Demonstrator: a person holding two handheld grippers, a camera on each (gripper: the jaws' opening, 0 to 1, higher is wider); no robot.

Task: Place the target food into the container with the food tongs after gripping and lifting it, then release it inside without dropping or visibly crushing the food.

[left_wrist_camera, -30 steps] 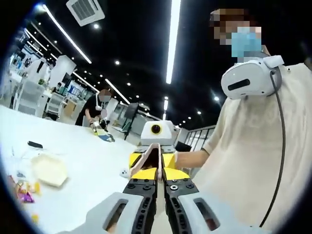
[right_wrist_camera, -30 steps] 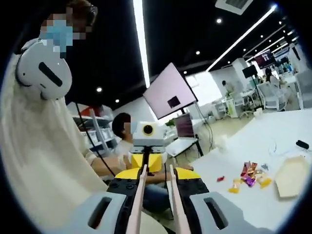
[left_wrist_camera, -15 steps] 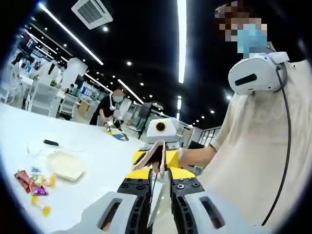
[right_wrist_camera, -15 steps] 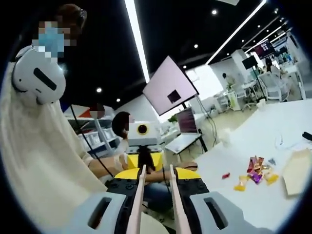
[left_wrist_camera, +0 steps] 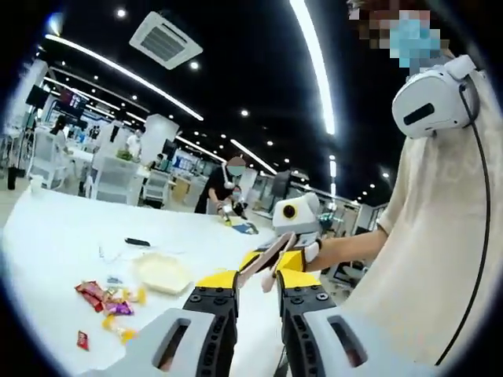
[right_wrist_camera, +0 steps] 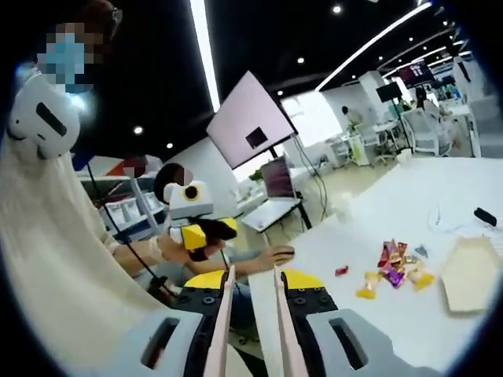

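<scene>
Wrapped candies (right_wrist_camera: 395, 265) heaped, uncountable; one container (right_wrist_camera: 470, 272); right gripper (right_wrist_camera: 250, 314) clamps tongs; left gripper (left_wrist_camera: 257, 310) agape, empty.

From my remote seat, the wrapped snacks (left_wrist_camera: 106, 297) on the white table (left_wrist_camera: 55, 243) are too small to identify; in the right gripper view they are coloured blurs. The pale container (right_wrist_camera: 469, 273) runs out past the round view's edge in the right gripper view. A small dark object (left_wrist_camera: 137, 242) beyond the container in the left gripper view is too small to name. I cannot tell whether the tongs (right_wrist_camera: 248, 330) lie between the right gripper's (right_wrist_camera: 249, 308) jaws.
</scene>
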